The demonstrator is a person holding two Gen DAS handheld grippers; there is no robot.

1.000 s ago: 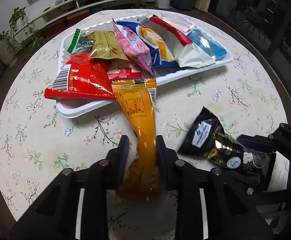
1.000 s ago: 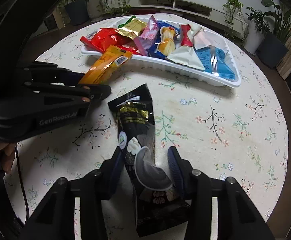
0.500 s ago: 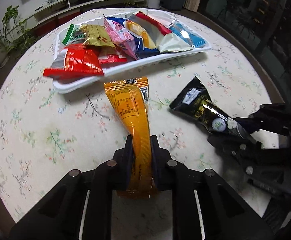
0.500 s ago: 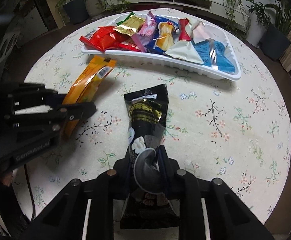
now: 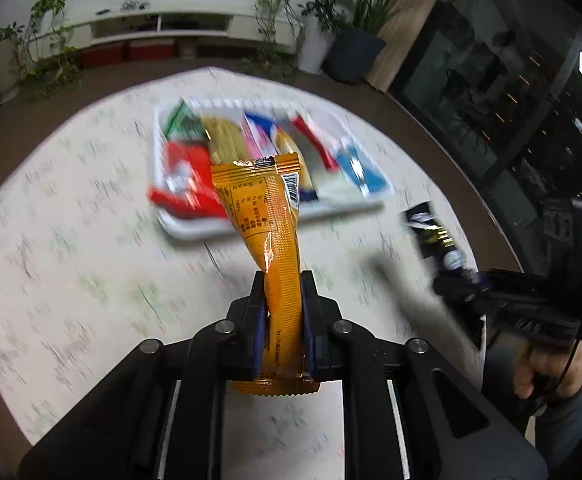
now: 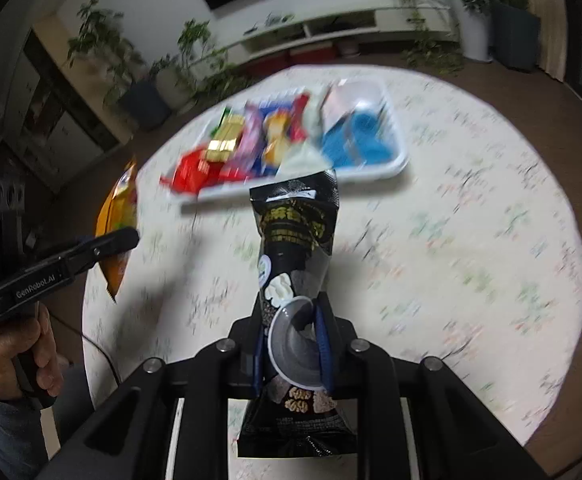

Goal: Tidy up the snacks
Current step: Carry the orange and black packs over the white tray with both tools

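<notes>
**Two snack packets held above the table, tray ahead**

The left gripper [image 5: 283,280] is clenched on an orange packet [image 5: 269,216], its pads pressing the packet's lower part; the packet stands up out of the jaws, clear of the table, and its top edge overlaps the view of the white tray [image 5: 195,228]. The right gripper [image 6: 291,308] grasps a black packet [image 6: 295,224] the same way, jaws tight on its lower half, the sealed bottom hanging below the fingers and the top pointing toward the tray [image 6: 395,164].

Each held packet stands in the way of its own camera: the orange one hides the middle of the tray in the left wrist view, the black one covers part of the tray's near rim in the right wrist view.

The tray sits on the far half of a round table with a flowered cloth [image 6: 471,240]. It is crowded with wrapped snacks lying side by side: a red packet [image 5: 187,176] at the left end, then green, gold, pink, blue and white ones, blurred in both views.

A hand [image 6: 15,356] grips the left tool's handle at the left edge of the right wrist view; the other hand [image 5: 551,368] shows at the right edge of the left wrist view. Potted plants [image 5: 355,36] and a low white shelf unit [image 5: 163,28] stand beyond the table.
</notes>
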